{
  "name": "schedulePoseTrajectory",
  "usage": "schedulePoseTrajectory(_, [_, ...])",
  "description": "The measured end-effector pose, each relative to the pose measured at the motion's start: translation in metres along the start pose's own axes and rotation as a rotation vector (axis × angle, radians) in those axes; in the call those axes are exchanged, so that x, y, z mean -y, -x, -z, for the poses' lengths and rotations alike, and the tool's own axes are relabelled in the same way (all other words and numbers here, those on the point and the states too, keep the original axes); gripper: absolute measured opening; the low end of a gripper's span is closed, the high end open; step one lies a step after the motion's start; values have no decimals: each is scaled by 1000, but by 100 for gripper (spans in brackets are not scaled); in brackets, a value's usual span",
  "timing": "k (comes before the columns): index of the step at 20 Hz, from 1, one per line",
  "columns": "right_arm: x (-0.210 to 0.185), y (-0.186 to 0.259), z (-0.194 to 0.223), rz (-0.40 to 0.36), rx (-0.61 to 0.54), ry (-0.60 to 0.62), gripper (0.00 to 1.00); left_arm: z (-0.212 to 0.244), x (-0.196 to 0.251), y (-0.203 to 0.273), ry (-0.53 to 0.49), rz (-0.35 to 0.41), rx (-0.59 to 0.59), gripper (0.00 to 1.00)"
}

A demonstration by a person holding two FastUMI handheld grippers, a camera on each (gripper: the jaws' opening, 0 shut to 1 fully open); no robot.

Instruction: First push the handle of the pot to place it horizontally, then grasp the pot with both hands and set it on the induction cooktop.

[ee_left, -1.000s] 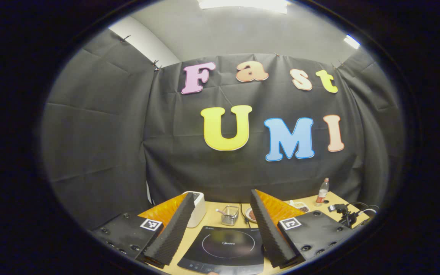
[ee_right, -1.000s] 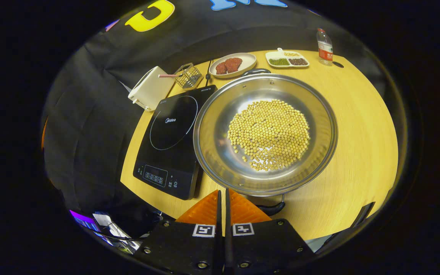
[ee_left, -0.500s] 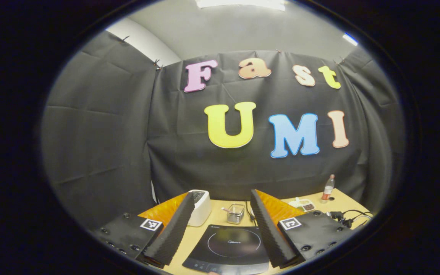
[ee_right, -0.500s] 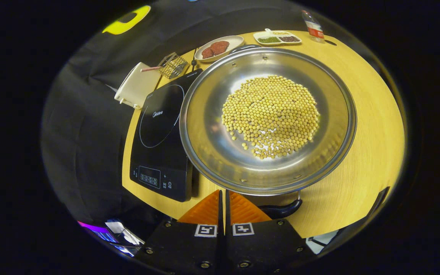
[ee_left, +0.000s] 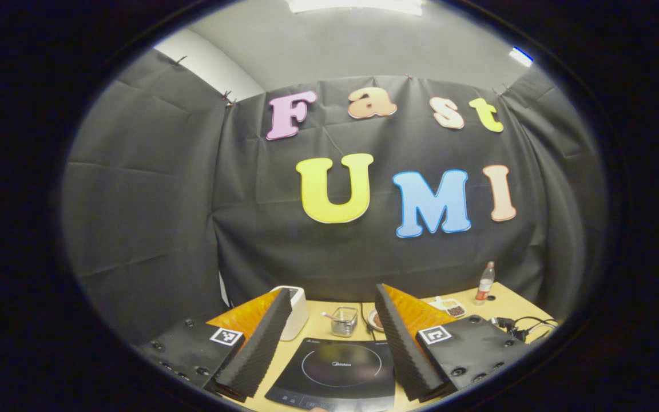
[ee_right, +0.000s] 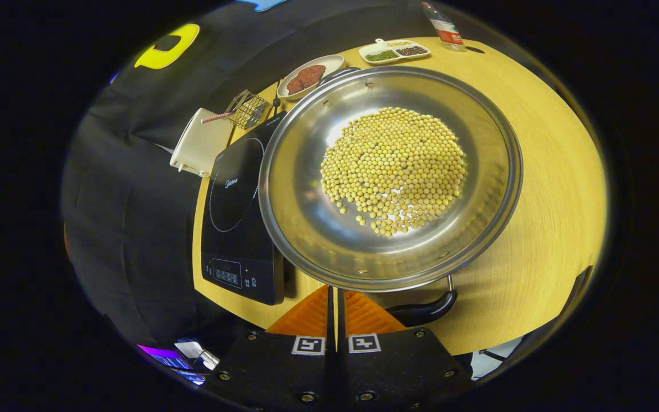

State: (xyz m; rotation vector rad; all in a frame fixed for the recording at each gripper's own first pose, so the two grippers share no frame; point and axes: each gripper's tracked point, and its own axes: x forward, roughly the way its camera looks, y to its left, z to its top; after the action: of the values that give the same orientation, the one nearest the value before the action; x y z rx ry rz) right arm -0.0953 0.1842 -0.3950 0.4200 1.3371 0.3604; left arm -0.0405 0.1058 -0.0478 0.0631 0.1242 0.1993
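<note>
A wide steel pot (ee_right: 306, 217) holding yellow beans (ee_right: 392, 166) stands on the wooden table (ee_right: 547, 189), just right of the black induction cooktop (ee_right: 238, 200). Its near black handle (ee_right: 427, 312) lies low under the rim; the far handle (ee_right: 341, 71) points toward the back. My right gripper (ee_right: 334, 290) is shut with nothing between its fingers, its tips at the pot's near rim, just left of the near handle. My left gripper (ee_left: 332, 292) is held open above the cooktop (ee_left: 335, 369), nothing between its fingers (ee_left: 261, 343).
Behind the cooktop are a white box (ee_right: 201, 143), a small wire basket (ee_right: 246, 109), a plate of meat (ee_right: 309, 74), a divided dish of beans (ee_right: 395, 51) and a bottle (ee_right: 441, 26). Black cables (ee_left: 521, 326) lie at the table's right end.
My right gripper has come in closer to the pot, which now looms larger, and stays shut. The left gripper has only wavered slightly above the cooktop.
</note>
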Motion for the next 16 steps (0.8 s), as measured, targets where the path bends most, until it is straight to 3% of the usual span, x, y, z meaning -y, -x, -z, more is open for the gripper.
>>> schedulePoseTrajectory(16, [66,30,-9,77,37,-16,1,-7,64,0,-13,68,15,95])
